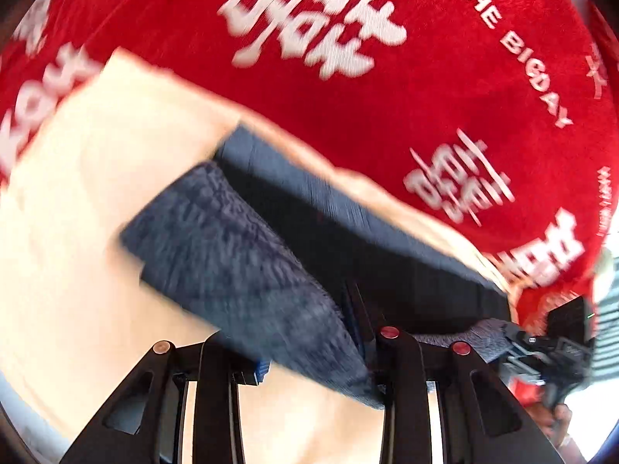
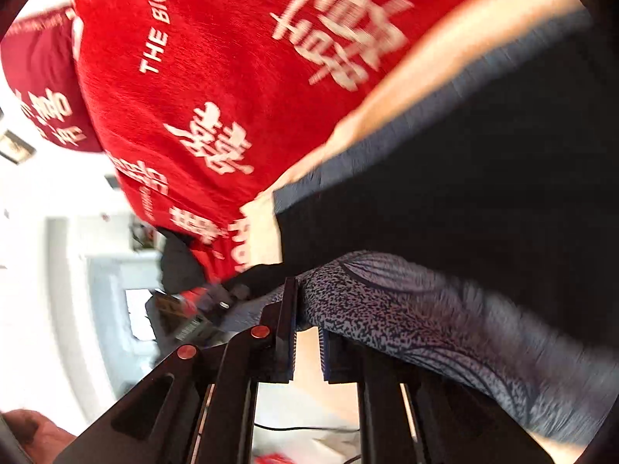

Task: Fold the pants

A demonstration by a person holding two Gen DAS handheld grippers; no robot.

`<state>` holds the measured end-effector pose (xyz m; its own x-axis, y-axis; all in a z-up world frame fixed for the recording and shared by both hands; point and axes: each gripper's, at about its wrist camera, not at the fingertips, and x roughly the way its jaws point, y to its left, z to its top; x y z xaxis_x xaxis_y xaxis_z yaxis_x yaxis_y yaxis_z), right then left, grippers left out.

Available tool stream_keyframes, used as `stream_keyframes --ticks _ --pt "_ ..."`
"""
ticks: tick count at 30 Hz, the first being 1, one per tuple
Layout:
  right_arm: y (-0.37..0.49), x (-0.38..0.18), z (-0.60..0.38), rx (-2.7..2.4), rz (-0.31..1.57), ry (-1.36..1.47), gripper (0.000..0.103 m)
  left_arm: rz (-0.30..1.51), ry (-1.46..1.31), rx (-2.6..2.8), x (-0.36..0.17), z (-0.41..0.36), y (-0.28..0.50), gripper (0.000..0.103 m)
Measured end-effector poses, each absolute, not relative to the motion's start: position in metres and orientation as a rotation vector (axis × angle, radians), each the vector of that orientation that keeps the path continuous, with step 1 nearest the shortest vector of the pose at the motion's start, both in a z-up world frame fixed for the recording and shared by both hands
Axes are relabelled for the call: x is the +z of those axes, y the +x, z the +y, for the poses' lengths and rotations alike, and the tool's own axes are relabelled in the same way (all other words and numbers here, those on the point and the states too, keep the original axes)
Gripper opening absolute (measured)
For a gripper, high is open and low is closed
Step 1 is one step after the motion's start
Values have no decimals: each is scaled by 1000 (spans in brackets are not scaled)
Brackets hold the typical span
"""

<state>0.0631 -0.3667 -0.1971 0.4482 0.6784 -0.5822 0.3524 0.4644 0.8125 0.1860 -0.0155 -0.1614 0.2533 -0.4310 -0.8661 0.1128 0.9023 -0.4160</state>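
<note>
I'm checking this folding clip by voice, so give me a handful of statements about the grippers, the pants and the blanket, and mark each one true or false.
1. The pants are dark blue with a mottled pattern. True.
2. The blanket under them is green. False: it is red with white lettering.
3. The left gripper has pants fabric between its fingers. True.
4. The right gripper hangs apart from the pants. False: pants fabric lies across its fingertips.
5. The pants lie partly over a cream cloth. True.
</note>
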Motion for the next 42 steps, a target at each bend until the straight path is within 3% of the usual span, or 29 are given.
stream_keyframes --ticks 4,8,13,15,16,17,18,21,22,23,24,28,30,31,37,40,42 --pt "128 -238 -392 248 1267 1009 13 1255 -209 -302 -196 -43 244 44" --pt "165 -289 -404 208 1337 998 13 1305 -148 -233 -243 -60 280 45" --pt "177 -315 -407 177 1370 996 14 1315 -102 -214 -242 -66 286 47" --pt "176 -303 -404 221 1364 996 32 1306 -109 -232 -228 -62 283 53" --pt "176 -295 -402 242 1357 984 57 1299 -103 -230 -220 -59 279 59" --pt "177 -285 -399 250 1354 963 78 1270 -71 -204 -208 -54 274 76" --pt "175 -272 -396 247 1354 927 81 1247 -48 -189 -200 -52 270 82" --pt "168 -246 -386 260 1328 856 79 1226 9 -202 -188 -53 264 82" --pt "168 -242 -380 276 1320 841 66 1237 41 -206 -193 -58 264 82" --pt "168 -241 -373 287 1328 811 45 1254 74 -210 -201 -65 265 82" --pt "173 -247 -360 280 1358 744 40 1270 101 -210 -209 -69 266 82" --pt "194 -279 -339 234 1422 582 40 1315 173 -154 -259 -99 278 82" --pt "201 -290 -339 177 1423 484 36 1283 155 -123 -271 -97 280 98" --pt "202 -289 -343 172 1406 488 30 1281 153 -117 -273 -97 281 98" --pt "170 -249 -369 86 1309 499 35 1331 212 -136 -258 -112 270 98" --pt "139 -238 -394 66 1303 622 50 1335 244 -186 -245 -127 250 98" --pt "113 -234 -406 59 1302 683 53 1344 265 -222 -238 -143 232 98"
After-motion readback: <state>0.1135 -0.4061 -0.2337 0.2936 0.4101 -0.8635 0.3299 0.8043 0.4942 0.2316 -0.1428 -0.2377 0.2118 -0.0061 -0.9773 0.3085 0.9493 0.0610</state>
